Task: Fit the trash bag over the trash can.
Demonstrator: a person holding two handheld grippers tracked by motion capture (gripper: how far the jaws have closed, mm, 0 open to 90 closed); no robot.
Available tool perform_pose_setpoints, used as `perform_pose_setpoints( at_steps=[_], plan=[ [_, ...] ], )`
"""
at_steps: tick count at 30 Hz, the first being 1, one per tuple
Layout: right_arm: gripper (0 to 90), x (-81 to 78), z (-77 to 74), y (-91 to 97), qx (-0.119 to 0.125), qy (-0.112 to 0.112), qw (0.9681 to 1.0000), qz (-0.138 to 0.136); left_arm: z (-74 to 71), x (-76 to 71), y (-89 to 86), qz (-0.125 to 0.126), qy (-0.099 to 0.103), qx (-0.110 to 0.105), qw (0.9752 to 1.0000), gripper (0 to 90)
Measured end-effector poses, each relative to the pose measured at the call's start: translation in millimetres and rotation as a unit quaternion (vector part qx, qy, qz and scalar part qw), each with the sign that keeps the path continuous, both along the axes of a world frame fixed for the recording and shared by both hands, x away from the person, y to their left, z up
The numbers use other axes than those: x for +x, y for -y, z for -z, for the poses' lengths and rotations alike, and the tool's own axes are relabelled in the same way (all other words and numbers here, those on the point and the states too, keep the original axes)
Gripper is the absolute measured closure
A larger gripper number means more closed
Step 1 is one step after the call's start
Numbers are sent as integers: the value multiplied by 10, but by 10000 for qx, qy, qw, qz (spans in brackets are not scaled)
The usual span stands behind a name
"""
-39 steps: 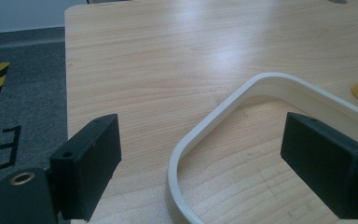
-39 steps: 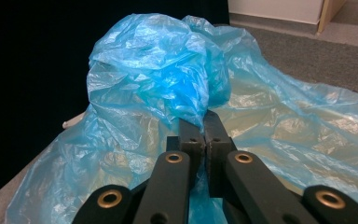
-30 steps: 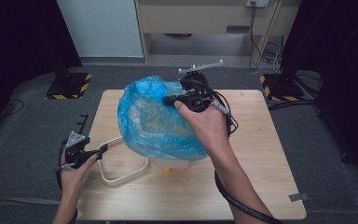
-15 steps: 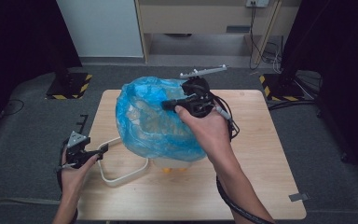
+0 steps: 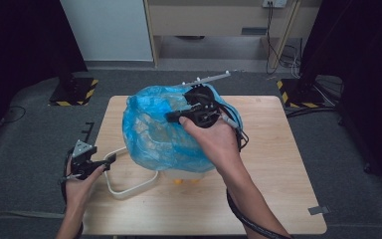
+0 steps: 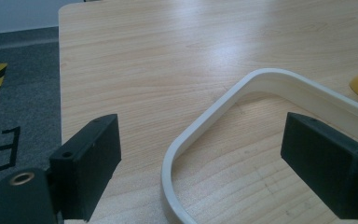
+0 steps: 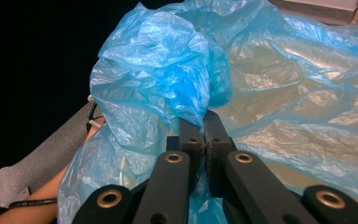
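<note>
The bag (image 5: 154,134) is thin blue plastic film, see-through, crinkled and glossy where light catches its folds. The table (image 5: 278,169) is pale wood with a fine grain and a smooth, faintly sheened top. The handle (image 6: 205,126) is smooth cream plastic, satin. The gripper's (image 7: 204,128) links are matt black plastic with brass-coloured rivets. The floor (image 5: 25,149) looks like grey matt carpet.

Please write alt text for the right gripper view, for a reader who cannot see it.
The right gripper has its two black jaws shut on a fold of a crumpled blue plastic bag, which billows across the frame. A forearm shows at lower left.
</note>
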State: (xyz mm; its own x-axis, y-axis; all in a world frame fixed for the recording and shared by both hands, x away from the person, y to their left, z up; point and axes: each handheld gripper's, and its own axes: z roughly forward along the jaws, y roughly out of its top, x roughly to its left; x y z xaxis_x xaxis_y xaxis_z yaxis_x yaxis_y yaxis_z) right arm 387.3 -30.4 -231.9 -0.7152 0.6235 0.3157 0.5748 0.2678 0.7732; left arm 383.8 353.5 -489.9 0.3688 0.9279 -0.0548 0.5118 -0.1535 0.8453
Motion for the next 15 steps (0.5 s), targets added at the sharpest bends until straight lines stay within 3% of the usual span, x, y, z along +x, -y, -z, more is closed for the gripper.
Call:
perform_pose_setpoints(
  at_steps=[4, 10, 15],
  plan=[
    [895, 77, 13, 8, -108, -54, 9998, 126, -1, 3, 10, 12, 6, 3, 10000, 115],
    [893, 211, 60, -13, -458, -56, 9984, 330, 9, 7, 21, 25, -11, 32, 10000, 115],
    [894, 276, 58, -23, -507, -38, 9978, 424, 10, 8, 24, 28, -6, 40, 10000, 114]
  ],
)
